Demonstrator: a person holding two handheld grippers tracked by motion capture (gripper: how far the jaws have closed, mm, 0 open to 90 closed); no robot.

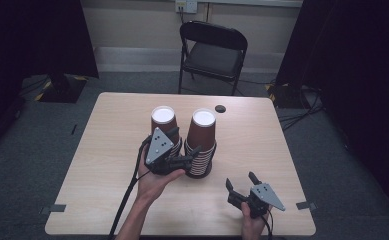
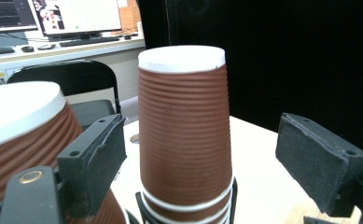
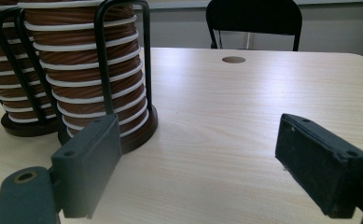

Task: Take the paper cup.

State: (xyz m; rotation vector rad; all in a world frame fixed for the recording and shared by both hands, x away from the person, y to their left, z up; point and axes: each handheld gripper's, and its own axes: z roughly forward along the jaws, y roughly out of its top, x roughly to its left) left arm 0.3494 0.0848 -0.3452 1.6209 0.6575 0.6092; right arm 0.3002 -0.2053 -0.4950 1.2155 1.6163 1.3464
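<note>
Left tongs (image 1: pixel 189 155) up beside the two stacks of brown ribbed paper cups, spread and released, pads clear of everything. Seen along the left tongs (image 2: pixel 195 154) in the left gripper view: right-hand cup stack (image 2: pixel 184 135) standing between the two black jaws with a gap on either side, touched by neither; left-hand cup stack (image 2: pixel 23 130) close beside one jaw, whether touching it cannot be told. Held in the left hand (image 1: pixel 154 182), palm up, grey three-cornered plate on top, cable trailing back toward the near edge of the tabletop (image 1: pixel 107 150).

Right tongs (image 1: pixel 242 181) well apart from the right-hand cup stack (image 1: pixel 201 142), nearer the person and toward the tabletop's right corner, jaws wide and holding nothing. Gripped low in the right hand (image 1: pixel 252 225), just above the wood. Seen along the right tongs (image 3: pixel 198 172) in the right gripper view: bare light wood between the jaws, cup stacks off to one side.

Both stacks upside down, white bottoms uppermost, white rims banding the lower part. Right-hand stack seated in a black wire holder (image 3: pixel 123 70) on a round dark base; left-hand cup stack (image 1: pixel 163 127) just beside it, in a like holder, close together near the middle of the tabletop. Small round hole (image 1: pixel 220 108) in the wood just beyond the right-hand stack. Black folding chair (image 1: pixel 212 52) past the far edge, well beyond both stacks.
</note>
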